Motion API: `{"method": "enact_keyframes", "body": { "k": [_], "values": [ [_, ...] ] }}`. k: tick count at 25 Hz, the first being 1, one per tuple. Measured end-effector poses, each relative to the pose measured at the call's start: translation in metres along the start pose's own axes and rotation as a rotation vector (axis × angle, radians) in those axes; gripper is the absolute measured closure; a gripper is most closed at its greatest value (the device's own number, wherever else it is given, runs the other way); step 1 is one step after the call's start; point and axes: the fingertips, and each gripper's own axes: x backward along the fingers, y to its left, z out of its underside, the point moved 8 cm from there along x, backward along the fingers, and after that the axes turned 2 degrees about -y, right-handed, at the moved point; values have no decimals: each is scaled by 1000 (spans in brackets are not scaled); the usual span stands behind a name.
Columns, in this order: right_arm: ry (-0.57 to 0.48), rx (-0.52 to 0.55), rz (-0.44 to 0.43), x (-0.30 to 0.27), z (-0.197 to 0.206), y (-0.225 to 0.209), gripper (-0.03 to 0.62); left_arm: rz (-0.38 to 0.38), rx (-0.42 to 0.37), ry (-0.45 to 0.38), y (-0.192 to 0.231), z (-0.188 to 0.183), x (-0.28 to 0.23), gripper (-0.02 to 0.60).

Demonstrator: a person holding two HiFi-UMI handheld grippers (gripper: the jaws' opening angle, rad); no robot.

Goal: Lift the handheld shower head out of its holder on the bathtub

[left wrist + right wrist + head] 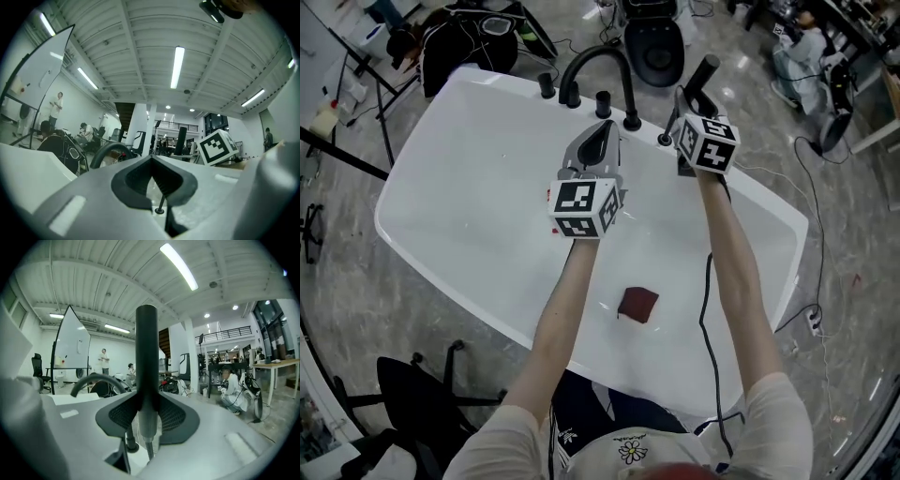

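Observation:
The black handheld shower head [703,75] stands upright over the tub's far rim, just right of the faucet. My right gripper [689,98] is shut on its handle [146,357], and the silver lower end and hose [147,446] hang below the jaws. A small black holder ring [665,141] sits on the rim beside it, and a short black post [130,442] shows low between the jaws. My left gripper [605,131] hovers over the tub near the faucet. It is shut on nothing [152,161]. From it I see the shower head [180,140] at the right.
The white bathtub [441,122] fills the middle, with a black arched faucet [595,56] and black knobs [603,101] on its far rim. A dark red cloth [637,305] lies on the tub floor. A black chair [412,394] stands near left; cables run along the floor [811,187].

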Motion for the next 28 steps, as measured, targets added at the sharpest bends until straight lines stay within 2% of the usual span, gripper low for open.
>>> {"method": "enact_keyframes", "body": {
  "k": [3, 7, 11, 15, 20, 24, 28],
  "values": [
    [-79, 17, 9, 31, -78, 3, 444, 19, 4, -52, -19, -54, -3, 581],
    [-118, 30, 13, 88, -160, 9, 442, 38, -17, -81, -58, -131, 9, 581],
    [-150, 44, 29, 162, -212, 12, 444, 31, -66, -139, -103, -201, 33, 581],
    [-217, 56, 34, 228, -250, 20, 444, 34, -125, -168, -139, -252, 55, 581],
    [-282, 90, -1, 321, -273, 34, 442, 13, -153, -149, -177, -275, 109, 581],
    [-326, 94, -25, 391, -275, 40, 442, -45, -210, -101, -207, -265, 156, 581],
    [-337, 87, -52, 451, -264, 39, 442, -69, -212, -97, -235, -254, 197, 581]
  ]
}}
